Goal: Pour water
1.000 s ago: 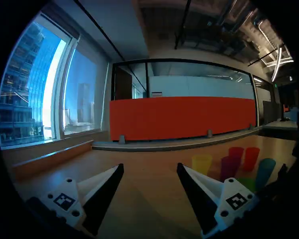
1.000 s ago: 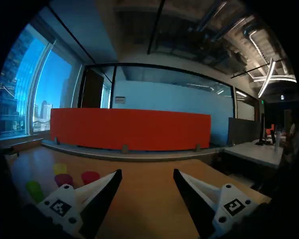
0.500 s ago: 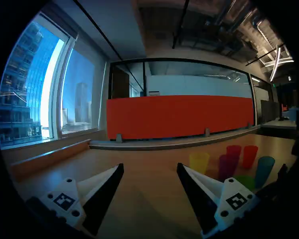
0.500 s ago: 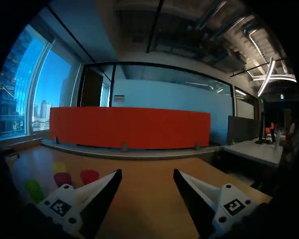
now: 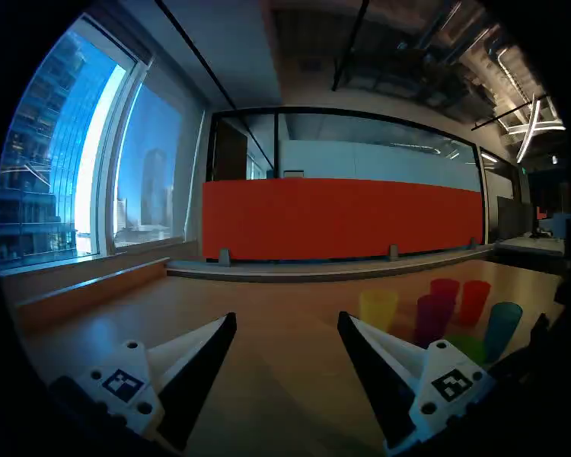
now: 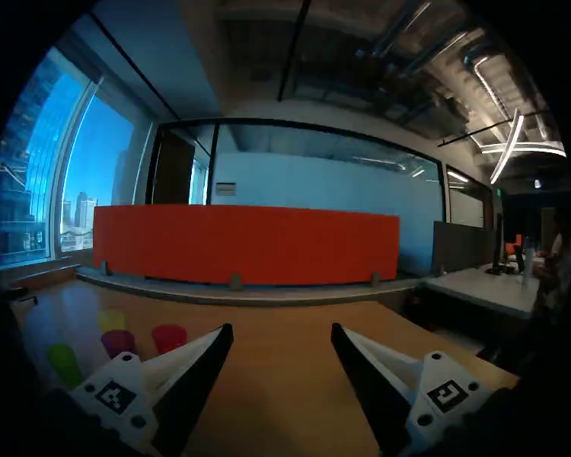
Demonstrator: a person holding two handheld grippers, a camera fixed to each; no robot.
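Several plastic cups stand in a cluster on the wooden table. In the left gripper view I see a yellow cup, a purple cup, a pink cup, an orange-red cup, a teal cup and a green cup, to the right of my open left gripper. In the right gripper view a yellow cup, a purple cup, a pink cup and a green cup stand left of my open right gripper. Nothing is between either pair of fingers.
An orange partition runs along the table's far edge. Tall windows line the left side. Another desk with a monitor stands at the right. Bare tabletop lies ahead of both grippers.
Both views have drifted slightly; the cups sit a little lower and more to the left in the left gripper view. Both grippers stay open.
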